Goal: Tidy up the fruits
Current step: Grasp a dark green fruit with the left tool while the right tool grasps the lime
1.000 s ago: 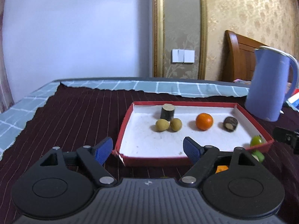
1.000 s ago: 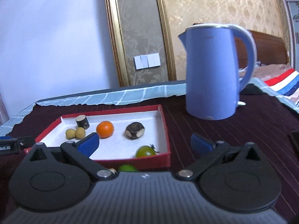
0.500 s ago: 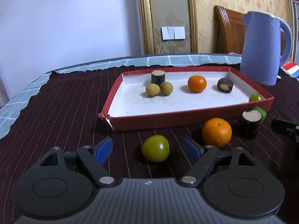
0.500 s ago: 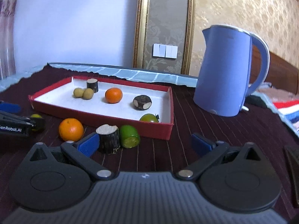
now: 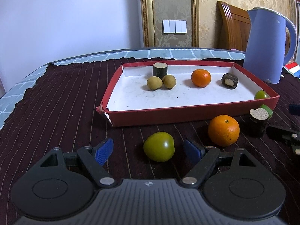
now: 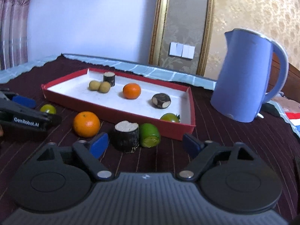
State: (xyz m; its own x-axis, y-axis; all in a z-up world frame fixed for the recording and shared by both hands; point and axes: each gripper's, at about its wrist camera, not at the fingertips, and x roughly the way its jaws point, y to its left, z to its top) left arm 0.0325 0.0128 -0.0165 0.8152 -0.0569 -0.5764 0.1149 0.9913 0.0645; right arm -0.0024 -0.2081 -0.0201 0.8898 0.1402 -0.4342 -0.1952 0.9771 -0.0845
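Lettering on the side of my left gripper (image 6: 24, 112) reads "GenRobot.AI", white on black; I can read no other writing, and the faint mark high on the blue kettle (image 5: 270, 45) is too small to make out.

My left fingers (image 5: 104, 151) stand wide apart and hold nothing, with a green tomato (image 5: 159, 146) lying on the dark striped cloth (image 5: 56, 101) between their blue pads, touching neither. An orange (image 5: 223, 130) sits just beside it toward the right, then a dark sugarcane stub (image 5: 257, 121) with a pale cut top, and a green cut piece (image 6: 149, 135) touching that stub.

My right gripper (image 6: 144, 143) is equally spread and empty, the stub and green piece lying just ahead between its fingers.

The red tray (image 5: 187, 115) with white lining sits toward the far edge of the bench. Inside it are two tan longans (image 5: 161, 82) touching, an upright cane stub (image 5: 160, 69) behind them, a small tangerine (image 5: 201, 78), a dark stub on its side (image 5: 229, 81), and a green tomato in the near right corner (image 6: 170, 117).
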